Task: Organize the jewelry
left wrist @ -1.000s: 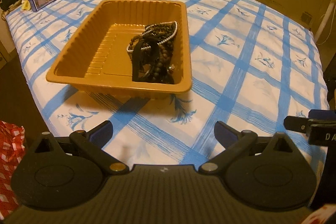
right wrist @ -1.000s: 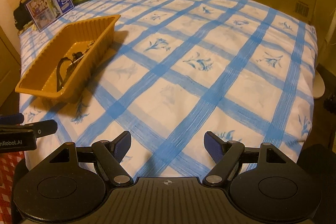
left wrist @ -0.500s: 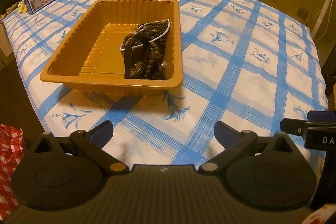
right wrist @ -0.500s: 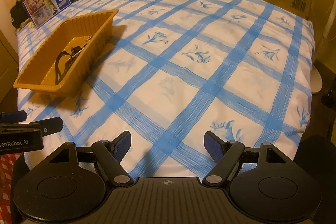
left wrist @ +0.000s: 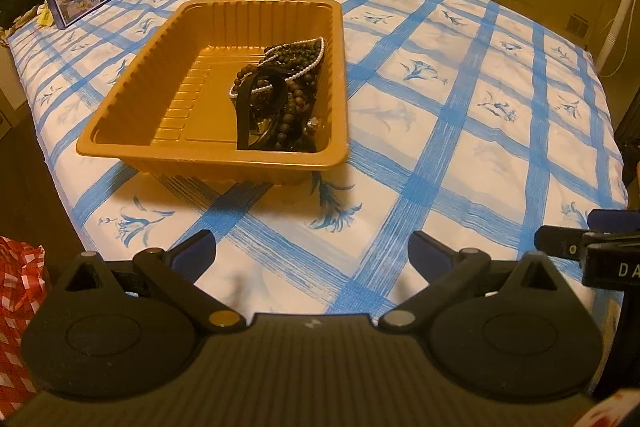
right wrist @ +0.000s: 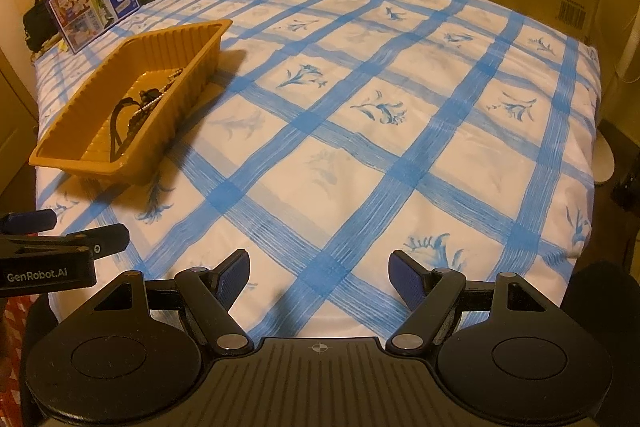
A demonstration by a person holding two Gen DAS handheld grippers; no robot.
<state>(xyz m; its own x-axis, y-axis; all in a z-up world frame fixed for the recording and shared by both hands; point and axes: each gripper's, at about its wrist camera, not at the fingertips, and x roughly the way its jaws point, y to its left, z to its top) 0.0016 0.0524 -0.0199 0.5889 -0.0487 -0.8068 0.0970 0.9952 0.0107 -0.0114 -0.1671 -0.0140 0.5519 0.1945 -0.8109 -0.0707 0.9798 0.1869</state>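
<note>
A tangle of beaded jewelry [left wrist: 280, 87] lies heaped in the right half of an orange tray [left wrist: 132, 131] at centre frame on a blue-checked bed [left wrist: 460, 131]. Both the left hand-held gripper [left wrist: 312, 255] and right hand-held gripper [right wrist: 320, 279] hover low in frame, fingers spread apart, empty.
</note>
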